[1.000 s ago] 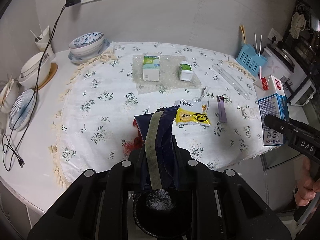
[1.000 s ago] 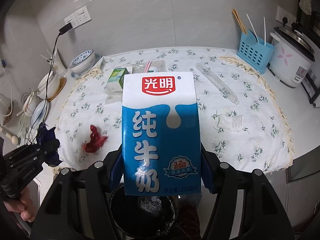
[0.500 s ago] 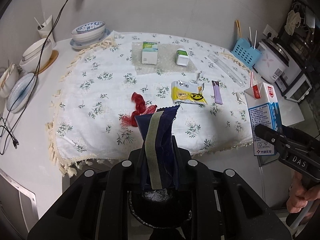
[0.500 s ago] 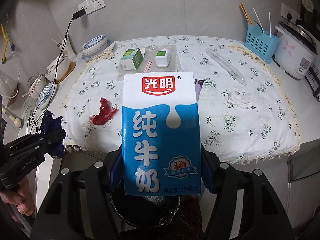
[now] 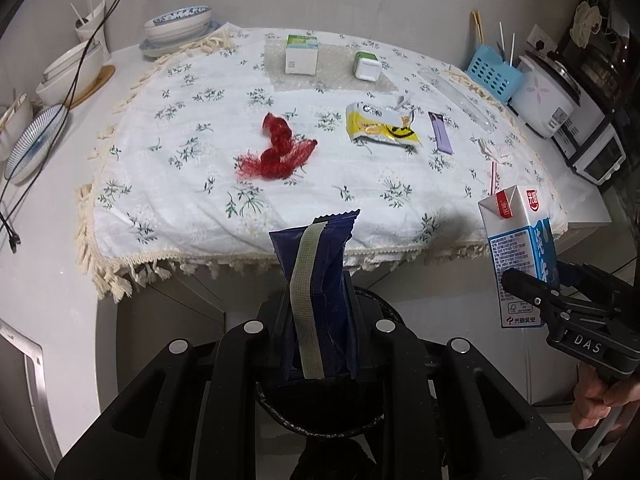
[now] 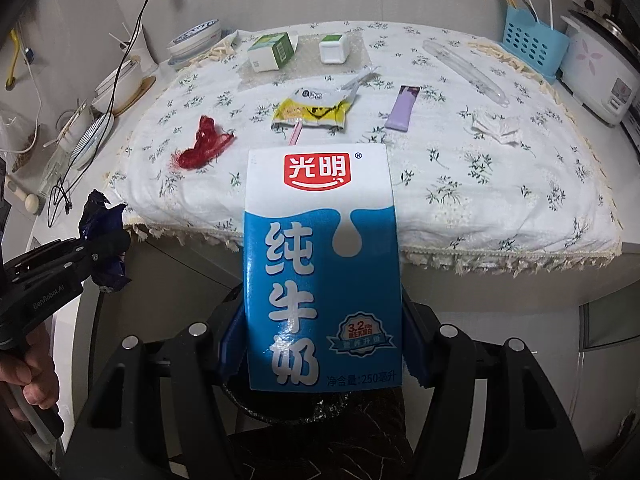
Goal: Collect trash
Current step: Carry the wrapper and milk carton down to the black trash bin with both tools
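Observation:
My left gripper (image 5: 316, 336) is shut on a dark blue snack wrapper (image 5: 316, 276) that stands up between its fingers, off the table's front edge. Squeezed between the blue pads of my right gripper (image 6: 322, 344) is a blue and white milk carton (image 6: 322, 268), upright. Under both grippers shows the rim of a black-lined bin (image 5: 280, 420). On the floral tablecloth (image 5: 192, 184) lie a red mesh net (image 5: 280, 152), a yellow wrapper (image 5: 380, 128), a purple sachet (image 5: 440, 138) and a crumpled tissue (image 6: 496, 126).
At the left are stacked bowls (image 5: 176, 26), plates (image 5: 32, 144) and a hanging black cable (image 5: 80, 64). Two small boxes (image 5: 302, 54) stand at the table's back. A blue utensil holder (image 5: 494, 76) and a rice cooker (image 5: 552, 96) fill the right side.
Both grippers have drawn back from the table and sunk, each keeping its hold. The table edge now lies ahead of the wrapper and carton, and the red net has come into plain view.

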Available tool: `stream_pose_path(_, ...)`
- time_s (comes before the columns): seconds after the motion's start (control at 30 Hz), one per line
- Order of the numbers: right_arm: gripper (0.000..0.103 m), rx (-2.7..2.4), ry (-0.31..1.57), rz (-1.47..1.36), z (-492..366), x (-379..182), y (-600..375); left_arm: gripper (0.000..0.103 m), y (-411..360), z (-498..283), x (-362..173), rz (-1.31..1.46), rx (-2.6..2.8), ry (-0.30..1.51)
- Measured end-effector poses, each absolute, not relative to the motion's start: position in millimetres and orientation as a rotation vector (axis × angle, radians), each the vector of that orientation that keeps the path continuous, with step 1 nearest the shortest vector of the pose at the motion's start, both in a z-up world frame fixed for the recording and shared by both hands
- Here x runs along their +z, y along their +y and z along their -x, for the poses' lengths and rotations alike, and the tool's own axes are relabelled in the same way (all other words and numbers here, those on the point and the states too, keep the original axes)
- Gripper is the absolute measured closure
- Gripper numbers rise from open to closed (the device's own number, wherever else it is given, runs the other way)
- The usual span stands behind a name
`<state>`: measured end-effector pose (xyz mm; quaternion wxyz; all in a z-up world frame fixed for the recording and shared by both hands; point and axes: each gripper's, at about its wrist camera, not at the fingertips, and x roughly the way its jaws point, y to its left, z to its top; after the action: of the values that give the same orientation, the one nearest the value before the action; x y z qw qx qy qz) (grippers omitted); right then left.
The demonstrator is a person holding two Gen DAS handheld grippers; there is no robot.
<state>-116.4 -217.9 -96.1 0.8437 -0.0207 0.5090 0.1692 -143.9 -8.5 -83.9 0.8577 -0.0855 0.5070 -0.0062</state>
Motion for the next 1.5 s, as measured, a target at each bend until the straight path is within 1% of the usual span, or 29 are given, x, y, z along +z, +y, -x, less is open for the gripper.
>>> stream_pose_path(0.73, 0.042, 0.323, 1.174, 0.059, 143, -180, -220, 0.084, -30, 168, -194, 0.198, -0.039, 1.178)
stream_pose_path(0.93, 0.042, 0.288, 1.193, 0.047, 147, -190, -231, 0.084, -48, 166, -219, 0.174, -0.067, 1.214)
stream_pose_path(1.5, 0.042, 0.2, 1.218, 0.026, 165, -204, -270, 0.084, -85, 158, -264, 0.115, -0.131, 1.268)
